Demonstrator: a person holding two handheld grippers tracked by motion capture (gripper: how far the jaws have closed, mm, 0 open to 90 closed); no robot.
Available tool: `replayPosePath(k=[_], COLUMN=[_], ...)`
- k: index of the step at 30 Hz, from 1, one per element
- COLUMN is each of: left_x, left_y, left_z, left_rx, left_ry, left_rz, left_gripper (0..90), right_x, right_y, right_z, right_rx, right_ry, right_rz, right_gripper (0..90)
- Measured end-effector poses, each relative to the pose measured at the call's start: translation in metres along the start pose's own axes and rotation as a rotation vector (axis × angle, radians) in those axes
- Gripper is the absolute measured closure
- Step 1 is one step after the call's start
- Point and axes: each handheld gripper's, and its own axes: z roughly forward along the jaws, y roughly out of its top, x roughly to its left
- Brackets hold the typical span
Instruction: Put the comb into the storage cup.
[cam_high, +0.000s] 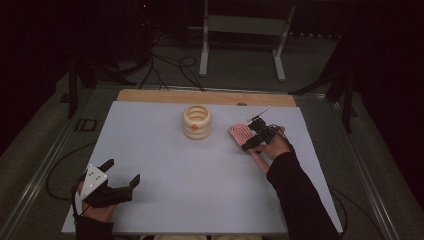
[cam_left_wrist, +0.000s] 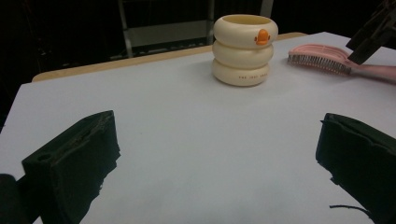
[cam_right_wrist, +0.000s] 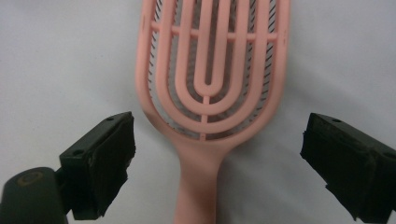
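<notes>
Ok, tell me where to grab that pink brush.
Grip the brush by its handle, coming straight down from above with the right gripper. It lies flat, bristles down, and the narrow handle already sits between the open jaws; the head is much wider.

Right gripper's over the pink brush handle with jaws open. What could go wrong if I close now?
1. The hairbrush lies flat, bristles down, on the smooth white table; jaws closing unevenly may push it sideways rather than grip it.
2. The right gripper straddles the handle's top, where it widens into the head, so the jaws could slide.
3. A skidding brush might bump the cream ringed cup nearby.
</notes>
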Motion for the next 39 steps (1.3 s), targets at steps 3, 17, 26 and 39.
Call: replayPosePath(k=[3,17,26,39], left_x=[0.0,0.0,0.0,-0.001], left_y=[0.0,0.0,-0.001,-0.001], left_z=[0.0,0.001,0.001,0.001], left_rx=[0.0,0.003,0.007,0.009], left_ry=[0.0,-0.002,-0.004,-0.002], left_rz=[0.0,-0.002,0.0,0.001], left_gripper=[0.1,0.1,0.1,0.1], right_x=[0.0,0.001,0.002,0.006], right_y=[0.0,-0.002,-0.004,-0.005], right_z=[0.002,0.01,0.014,0.013], right_rx=[0.005,0.079,0.138,0.166], right_ry=[0.006,0.033,0.061,0.033], right_rz=[0.006,-0.016,-0.003,0.011], right_gripper=[10.9,33.5,52.2,65.2])
